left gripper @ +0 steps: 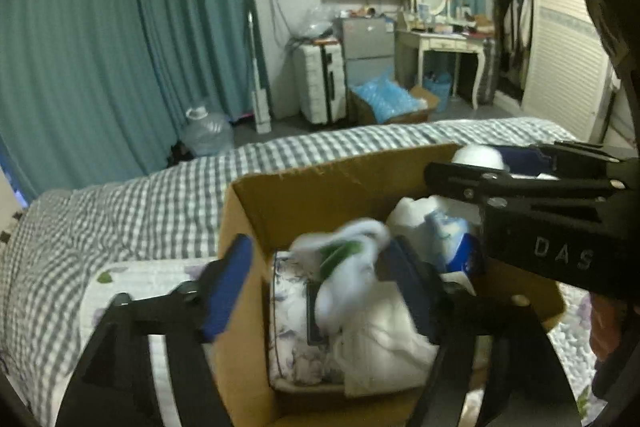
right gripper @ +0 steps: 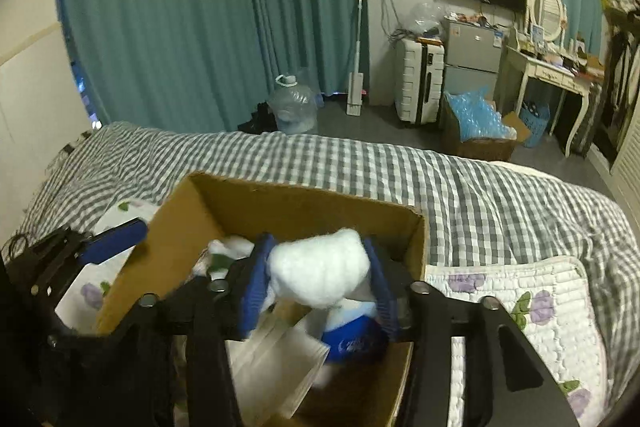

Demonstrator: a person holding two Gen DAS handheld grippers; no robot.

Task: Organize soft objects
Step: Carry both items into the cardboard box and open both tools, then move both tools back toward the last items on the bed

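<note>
An open cardboard box (left gripper: 288, 195) (right gripper: 304, 199) sits on the bed. Inside lie a floral pouch (left gripper: 292, 319), white cloths (left gripper: 376, 331) and a blue-and-white packet (left gripper: 460, 247) (right gripper: 352, 339). My left gripper (left gripper: 320, 287) is open, one blue finger outside the box's left wall, the other inside; a blurred white-and-green cloth (left gripper: 348, 247) sits between them above the pile. My right gripper (right gripper: 318, 275) is shut on a white fluffy wad (right gripper: 320, 267) over the box; it also shows in the left wrist view (left gripper: 520, 179).
The box rests on a floral quilted pad (right gripper: 520, 291) over a grey checked bedspread (left gripper: 120, 203) (right gripper: 480, 195). Beyond the bed are teal curtains, a water jug (right gripper: 292, 105), a white suitcase (right gripper: 420, 83), a small fridge, a dressing table and a wardrobe.
</note>
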